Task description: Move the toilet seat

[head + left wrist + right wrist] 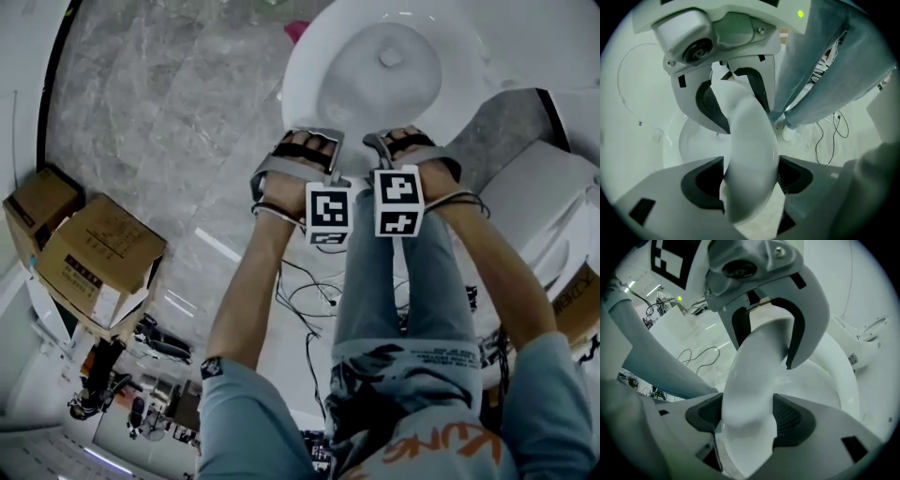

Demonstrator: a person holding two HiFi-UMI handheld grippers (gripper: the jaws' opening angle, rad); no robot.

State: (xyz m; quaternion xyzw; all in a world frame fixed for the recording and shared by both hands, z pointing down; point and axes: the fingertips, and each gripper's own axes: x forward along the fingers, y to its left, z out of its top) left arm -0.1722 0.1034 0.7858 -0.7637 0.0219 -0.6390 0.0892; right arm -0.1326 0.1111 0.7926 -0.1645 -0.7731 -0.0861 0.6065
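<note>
Grey marble-patterned floor (pixel 150 112) fills most of the head view. White ceramic toilet bowl (pixel 394 75) at top, directly ahead of the person's jeans-clad legs (pixel 394 281). Brown cardboard boxes (pixel 98 262) stacked well off to the left.

White, glossy, hard-plastic toilet seat (pixel 750 154): on the bowl, near front edge under both hands.

Left gripper (pixel 751 183): clamped on the seat's front rim, dark pads pressing on both faces. Right gripper (pixel 749 420): same, closed on the rim just beside the left one. Square-marker cubes (pixel 328 214) almost touching.

Thin black cables (pixel 309 291) loose on the floor between the feet.

Handling, my judgement:
- Stiff, moderately light; won't flex in the grip.
- Likely hinged at the back, so it should swing in an arc rather than lift straight.
- Smooth, rounded rim gives the pads little bite and could slide out.
- Front edge is the right hold, giving the most leverage.
- If let go, it would slam and might crack.

View differences:
- Head view gives room layout and both hands side by side; hands and cubes cover the jaw contact.
- Each gripper view shows pads on the rim and the other gripper beyond it.
- Left gripper view adds a trouser leg and floor cables.
- Right gripper view shows the seat ring curving away.
</note>
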